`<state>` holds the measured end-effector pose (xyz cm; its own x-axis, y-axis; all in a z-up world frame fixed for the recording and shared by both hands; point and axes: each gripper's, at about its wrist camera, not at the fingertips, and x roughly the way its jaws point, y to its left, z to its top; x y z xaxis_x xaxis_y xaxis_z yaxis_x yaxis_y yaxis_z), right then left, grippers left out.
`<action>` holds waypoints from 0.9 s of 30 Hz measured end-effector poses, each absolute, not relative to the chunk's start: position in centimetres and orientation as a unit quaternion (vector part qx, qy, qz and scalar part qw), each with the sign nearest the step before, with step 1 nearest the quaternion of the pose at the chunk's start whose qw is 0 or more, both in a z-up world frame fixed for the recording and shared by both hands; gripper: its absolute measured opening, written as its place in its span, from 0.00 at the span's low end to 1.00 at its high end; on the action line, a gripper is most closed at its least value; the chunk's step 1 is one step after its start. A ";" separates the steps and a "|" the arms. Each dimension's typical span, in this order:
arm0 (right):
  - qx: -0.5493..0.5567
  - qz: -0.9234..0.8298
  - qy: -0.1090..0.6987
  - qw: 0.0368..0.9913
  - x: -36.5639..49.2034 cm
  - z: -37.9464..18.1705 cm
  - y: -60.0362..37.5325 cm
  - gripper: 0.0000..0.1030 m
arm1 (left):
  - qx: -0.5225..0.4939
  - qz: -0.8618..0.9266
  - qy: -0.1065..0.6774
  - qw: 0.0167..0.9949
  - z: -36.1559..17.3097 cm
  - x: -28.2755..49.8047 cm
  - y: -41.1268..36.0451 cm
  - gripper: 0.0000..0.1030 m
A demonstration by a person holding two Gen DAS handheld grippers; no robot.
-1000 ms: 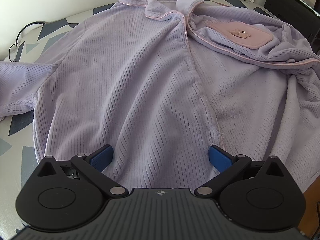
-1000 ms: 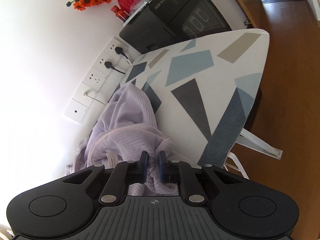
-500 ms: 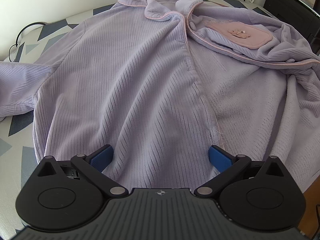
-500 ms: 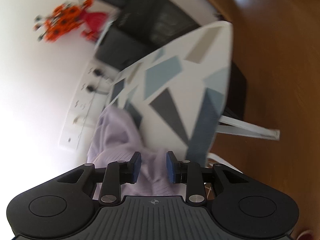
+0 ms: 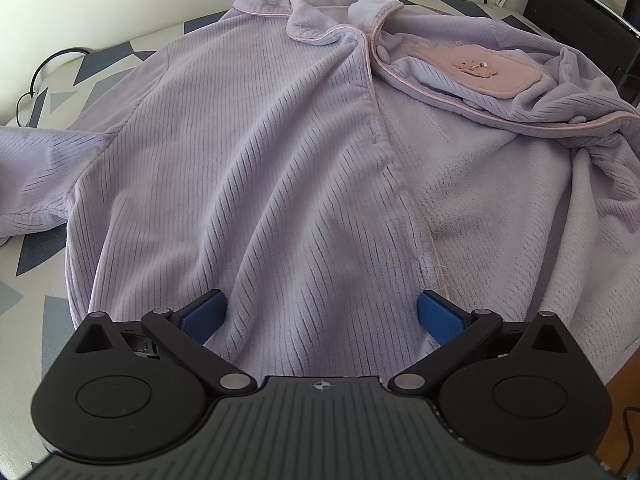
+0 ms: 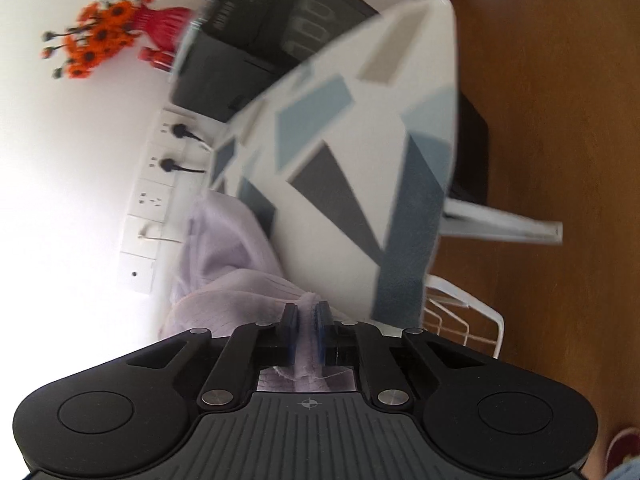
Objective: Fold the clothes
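Lilac pyjama top (image 5: 256,168), ribbed and piped in pink, lies front-up across our patterned ironing board (image 5: 36,240), its collar toward the far edge by the wall and its hem at the near edge. Our left gripper (image 5: 322,312) hangs over that hem with blue pads (image 5: 204,314) spread wide, fabric between them but unpinched. Our right gripper (image 6: 306,334) has just been closing and is now clamped on a bunched fold of the top (image 6: 240,296), probably a sleeve, though the view is blurred. A pink pocket (image 5: 476,70) lies near the far right corner.
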<state>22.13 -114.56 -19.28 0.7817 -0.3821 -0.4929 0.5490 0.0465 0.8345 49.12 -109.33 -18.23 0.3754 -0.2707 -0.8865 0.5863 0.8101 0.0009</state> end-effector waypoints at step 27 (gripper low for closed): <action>0.496 0.022 0.241 0.834 27.0 -11.4 -103.4 0.05 | -0.098 -0.408 0.625 0.658 -15.4 50.3 -110.9 0.95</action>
<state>27.00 -103.43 -11.44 0.8824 0.2758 -0.3811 0.2032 0.5071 0.8376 50.31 -110.86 -15.42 -0.1147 -0.6600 -0.7425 0.4142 0.6476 -0.6396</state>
